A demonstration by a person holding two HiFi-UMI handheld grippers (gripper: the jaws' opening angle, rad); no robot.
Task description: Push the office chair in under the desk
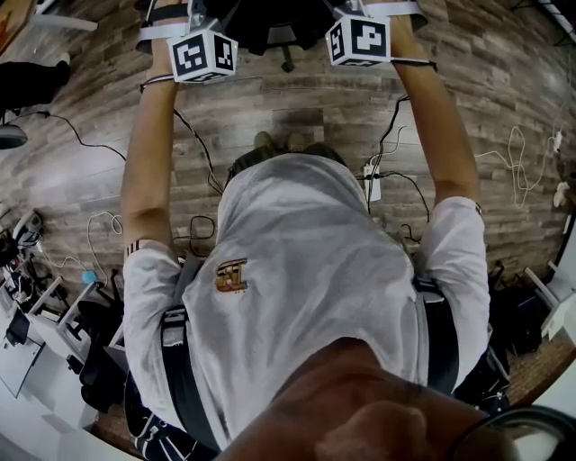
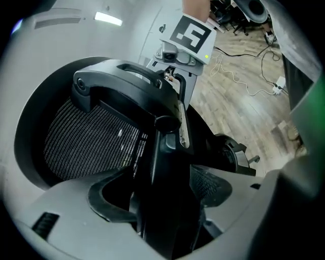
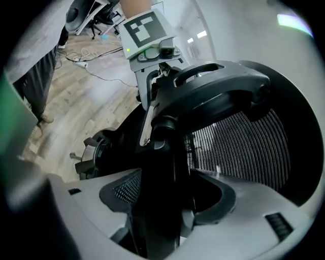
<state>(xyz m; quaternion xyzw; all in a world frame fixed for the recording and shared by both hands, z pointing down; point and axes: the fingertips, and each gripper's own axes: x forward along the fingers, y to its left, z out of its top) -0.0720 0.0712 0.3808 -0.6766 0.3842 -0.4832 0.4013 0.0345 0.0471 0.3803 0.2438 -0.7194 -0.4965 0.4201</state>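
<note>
The black office chair [image 1: 281, 27] stands at the top edge of the head view, between my two outstretched arms. In the left gripper view its mesh back [image 2: 86, 137] and headrest bar [image 2: 127, 86] fill the frame. My left gripper [image 2: 162, 203] is open, its jaws wide on either side of the back's upright black frame [image 2: 165, 172], with dark gaps beside the pads. The right gripper [image 3: 162, 203] is open the same way around that frame [image 3: 160, 177] from the other side. Each gripper's marker cube [image 1: 202, 56] [image 1: 358, 40] shows in the head view.
The floor is wood plank [image 1: 297, 108]. A white power strip [image 1: 372, 185] and loose cables [image 1: 517, 162] lie to the right of the person's feet [image 1: 279, 142]. Desks, bags and gear [image 1: 36, 297] crowd the lower left. The chair's base [image 3: 94, 155] sits low.
</note>
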